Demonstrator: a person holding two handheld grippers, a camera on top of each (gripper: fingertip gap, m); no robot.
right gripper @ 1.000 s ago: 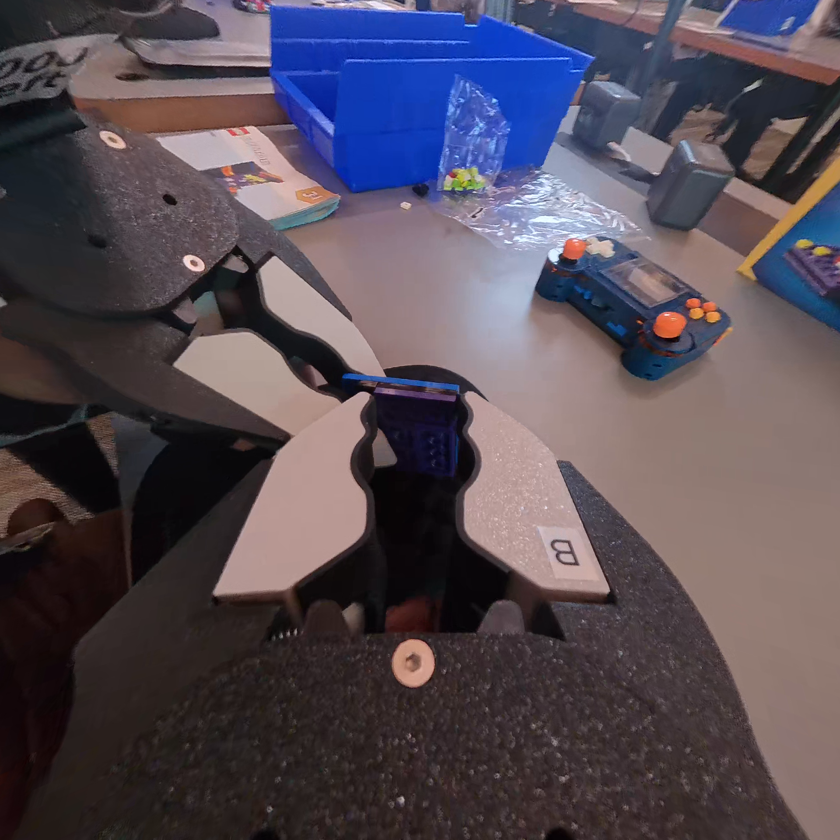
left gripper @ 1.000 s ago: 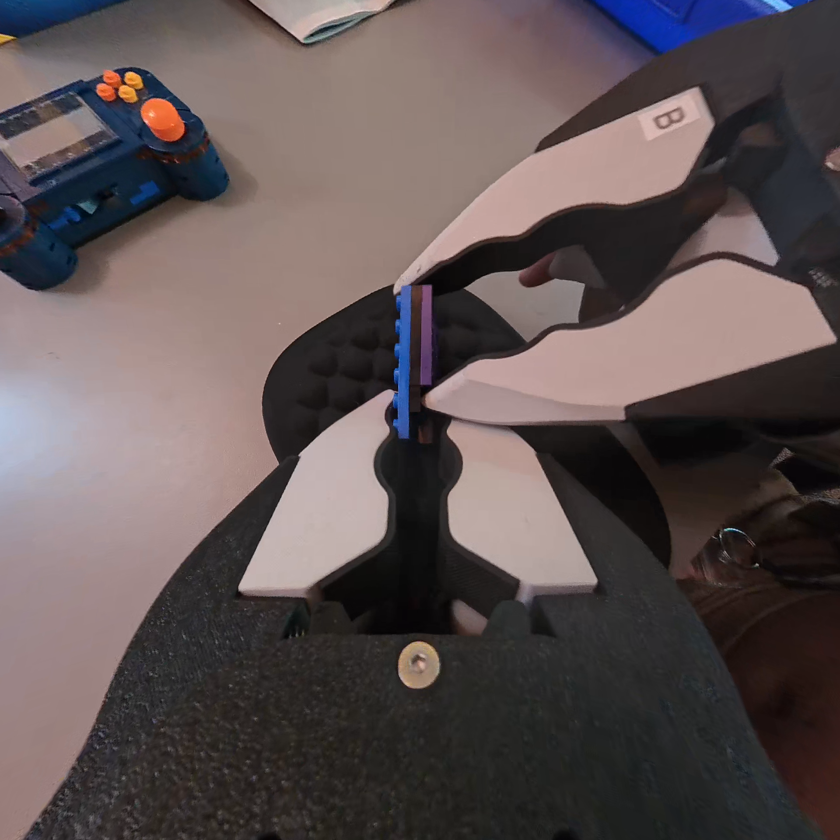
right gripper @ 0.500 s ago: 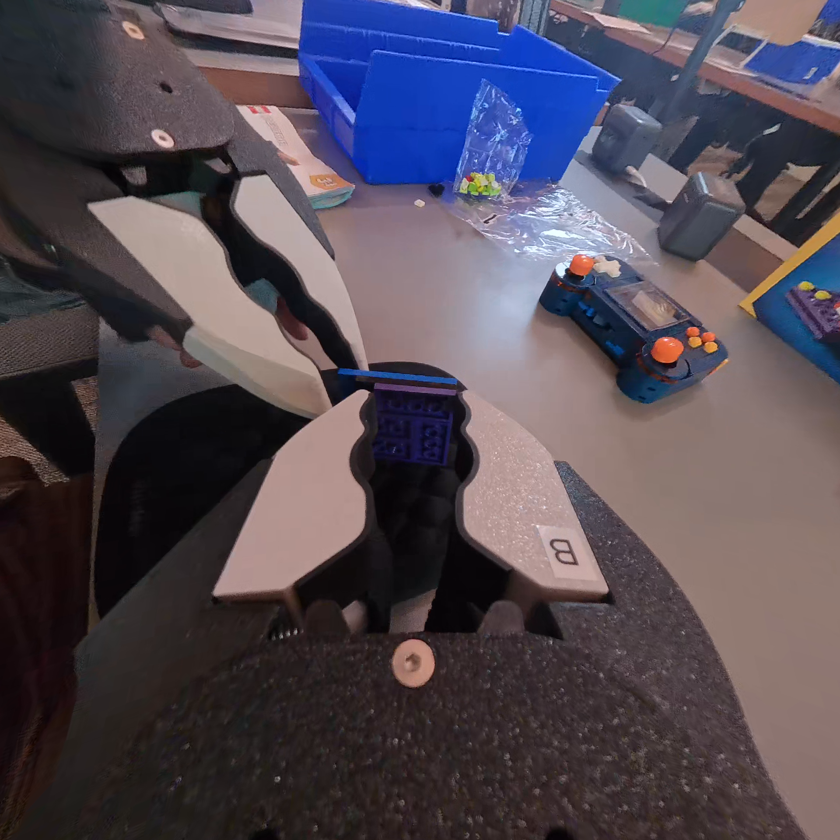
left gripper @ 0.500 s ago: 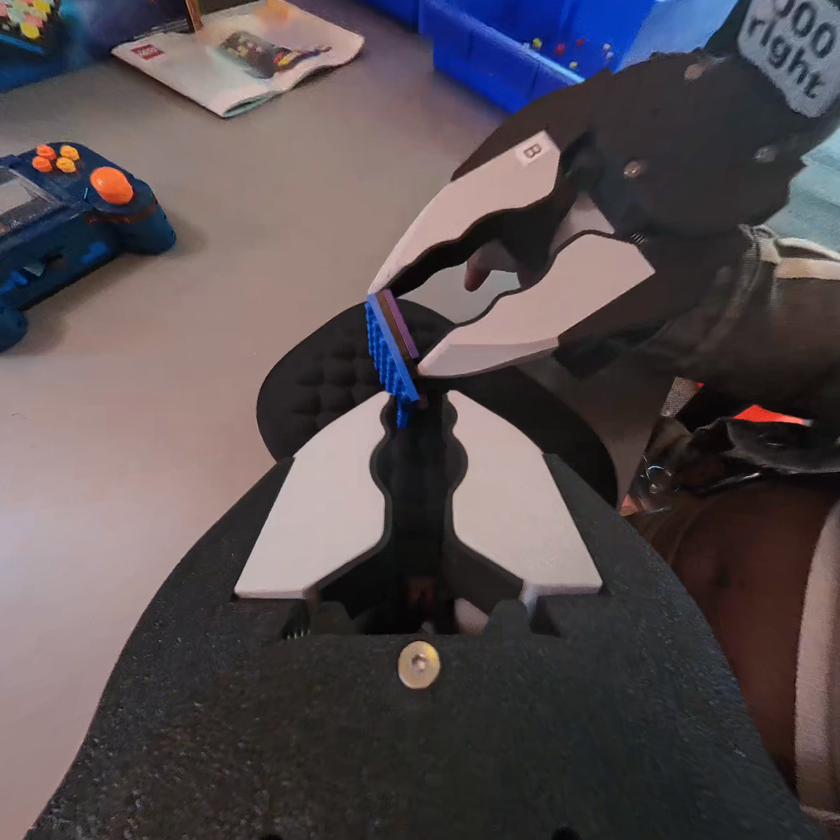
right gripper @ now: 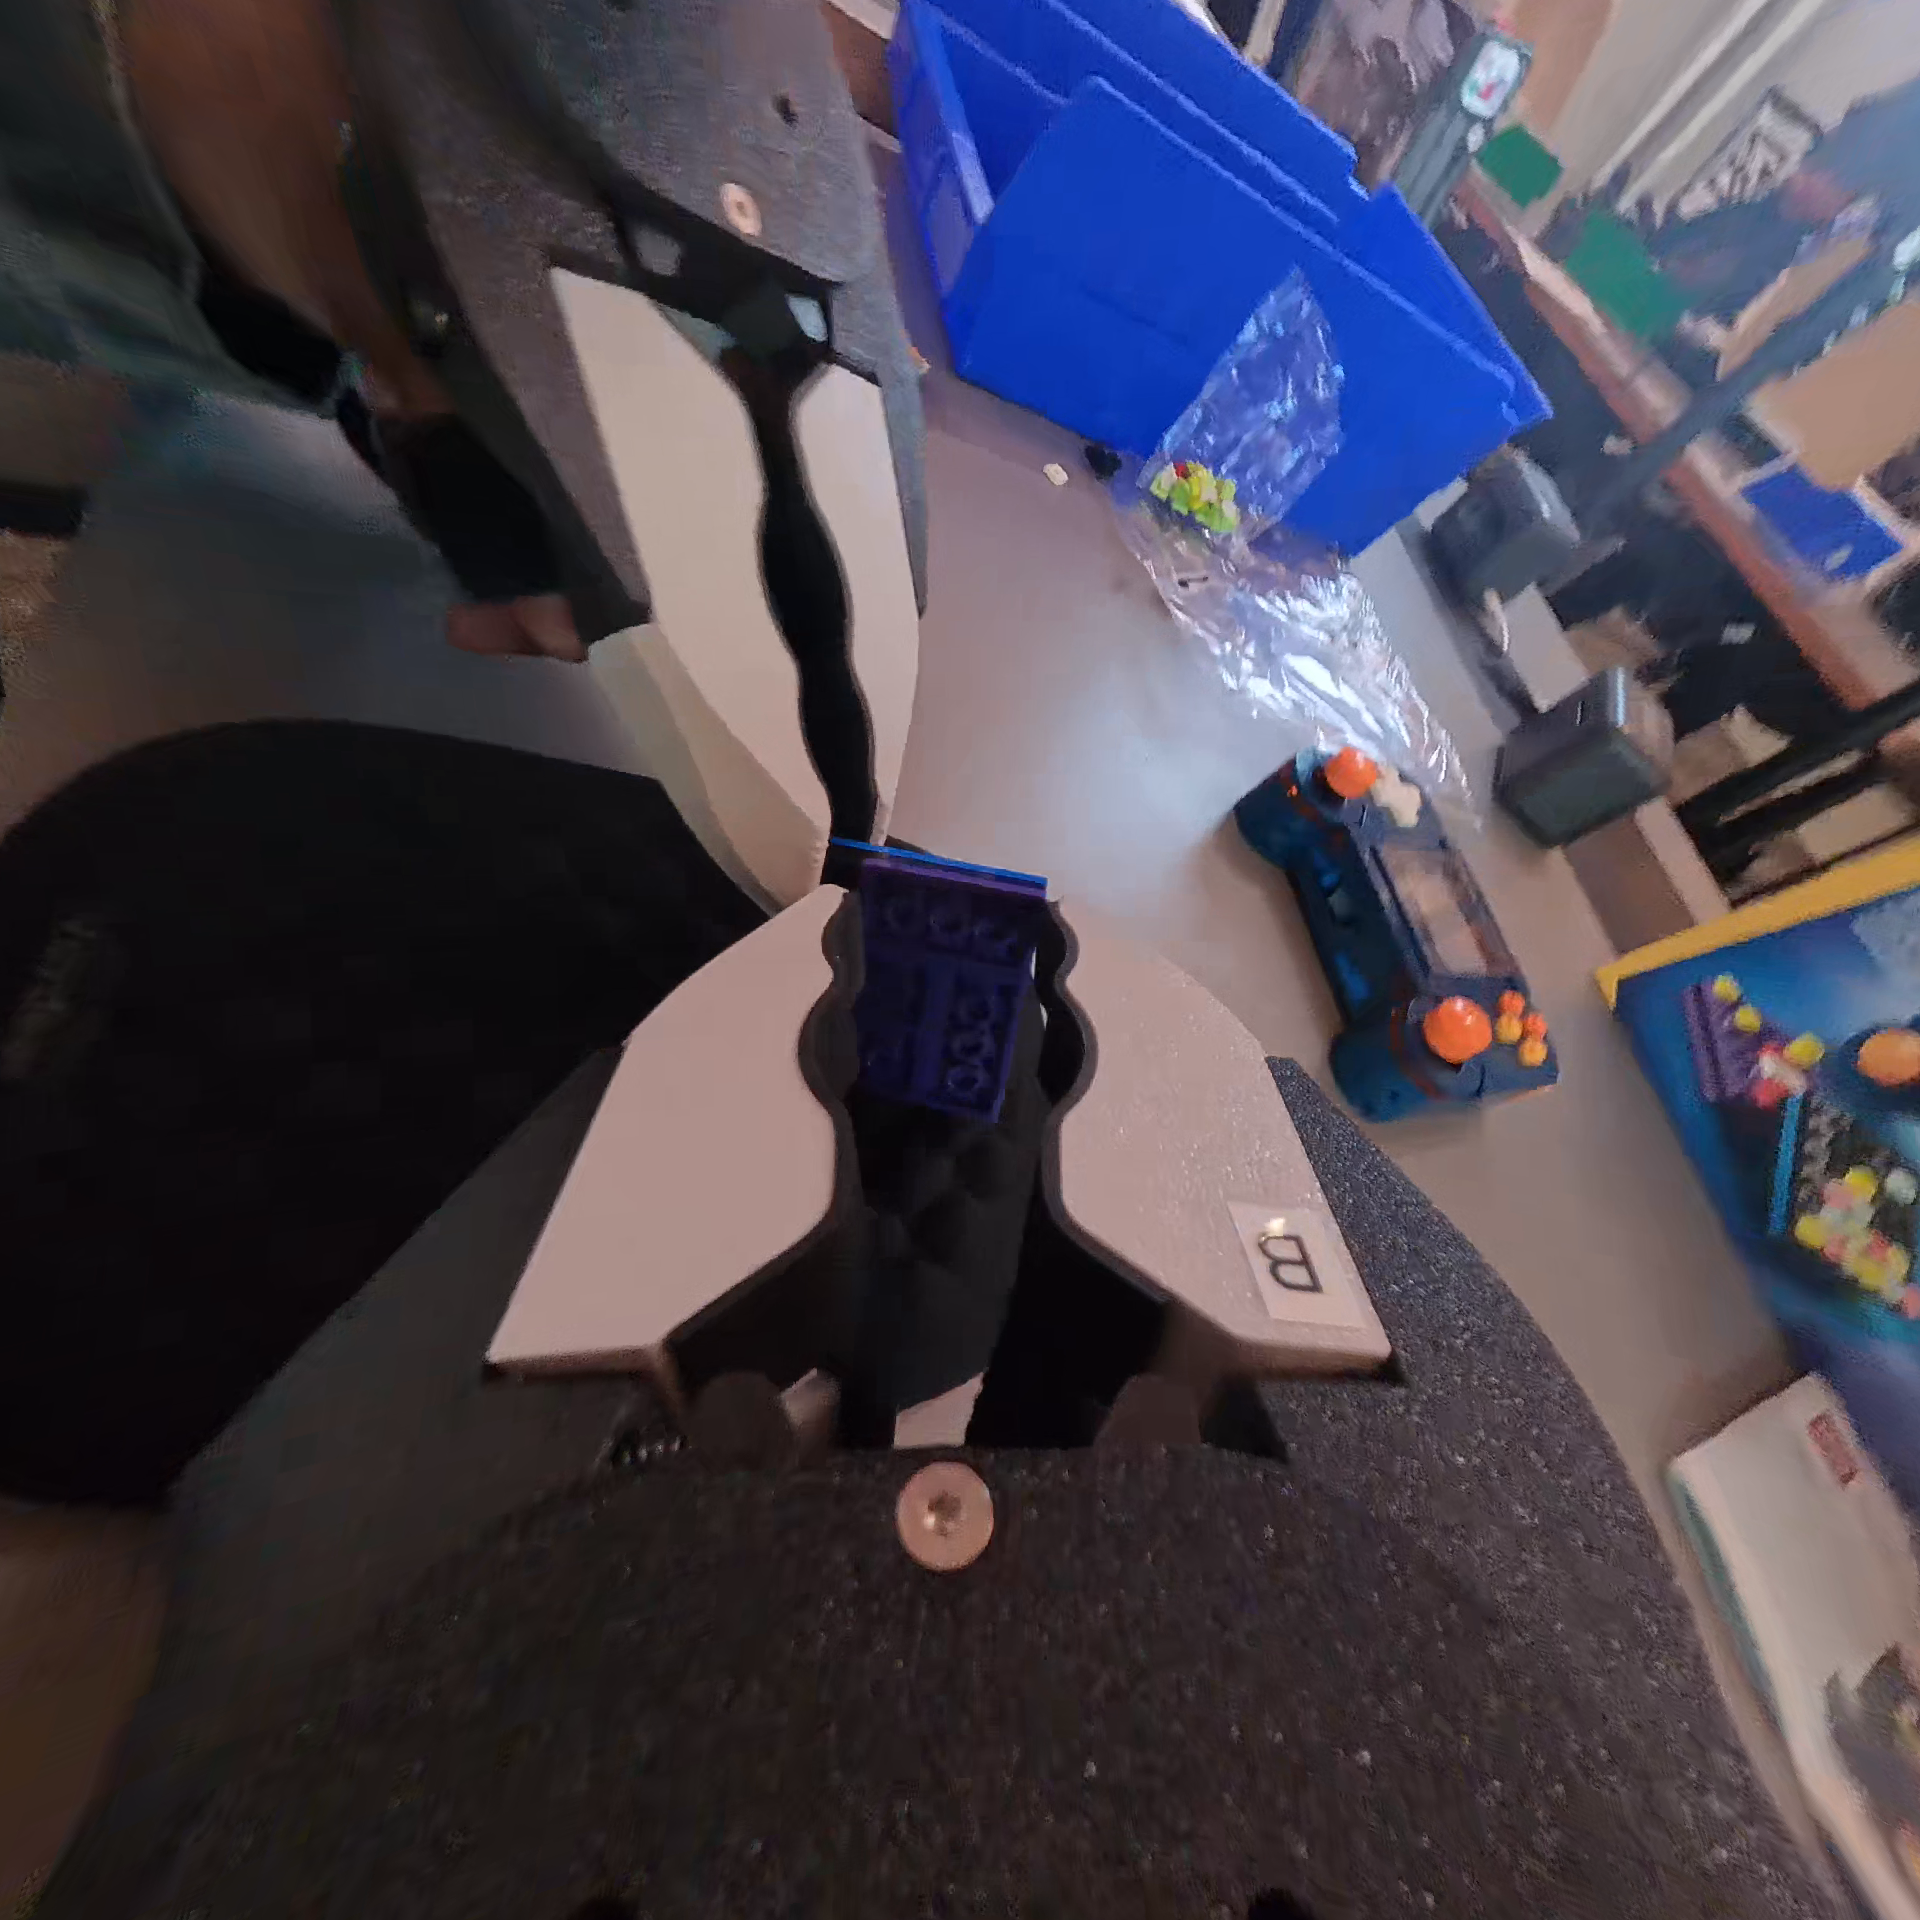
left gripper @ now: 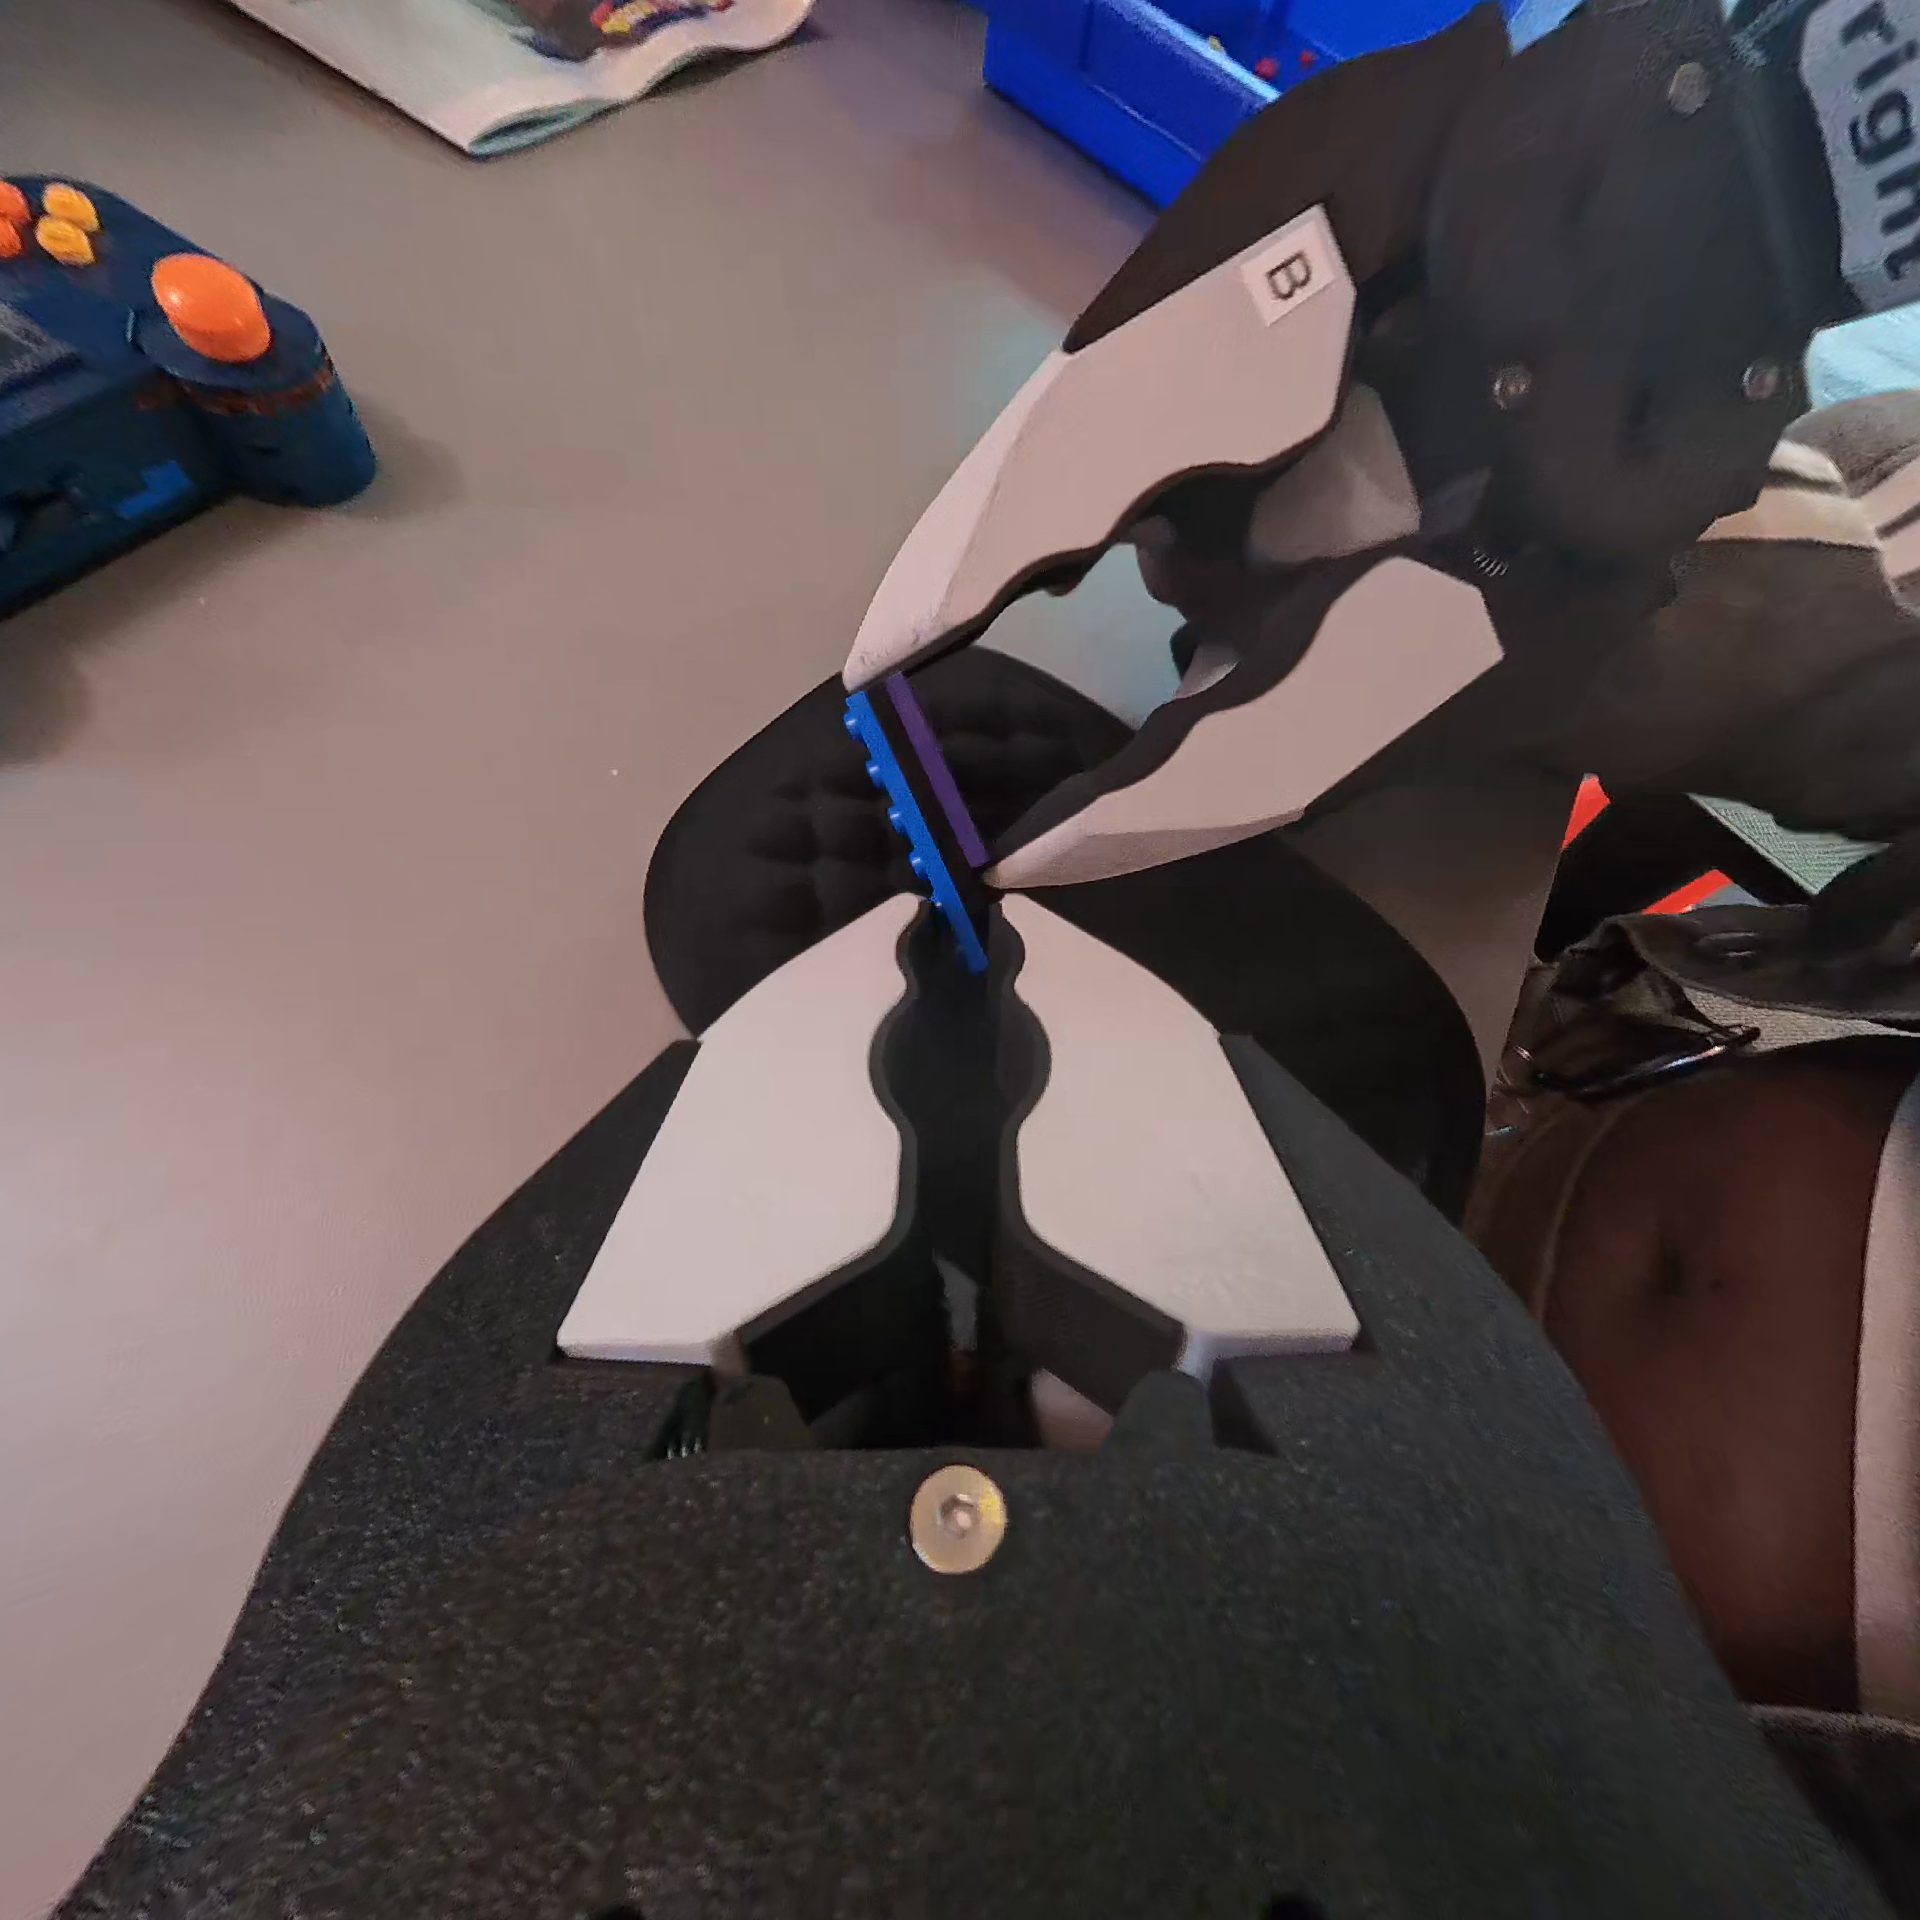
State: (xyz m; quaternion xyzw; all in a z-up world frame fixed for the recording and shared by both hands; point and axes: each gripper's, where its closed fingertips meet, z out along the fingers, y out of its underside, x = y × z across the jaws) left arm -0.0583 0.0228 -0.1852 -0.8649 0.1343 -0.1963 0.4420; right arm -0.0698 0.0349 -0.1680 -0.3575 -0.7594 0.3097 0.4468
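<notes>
A small stack of brick plates, blue, black and purple, hangs above a black padded mat. My right gripper reaches in from the upper right and is shut across the stack's length. In the right wrist view the stack sits between that gripper's tips, its purple underside facing the camera. My left gripper is almost closed, with the blue plate's lower end pinched between its tips. In the right wrist view the left gripper comes down from above onto the blue plate's edge.
A dark blue brick-built game controller with orange buttons lies on the grey table; it also shows in the right wrist view. Blue bins, a clear bag of small pieces, a printed box and booklets lie around.
Both grippers keep hold of the stack. The stack has tilted, and the right gripper has rolled, so the left gripper now comes from above in its view.
</notes>
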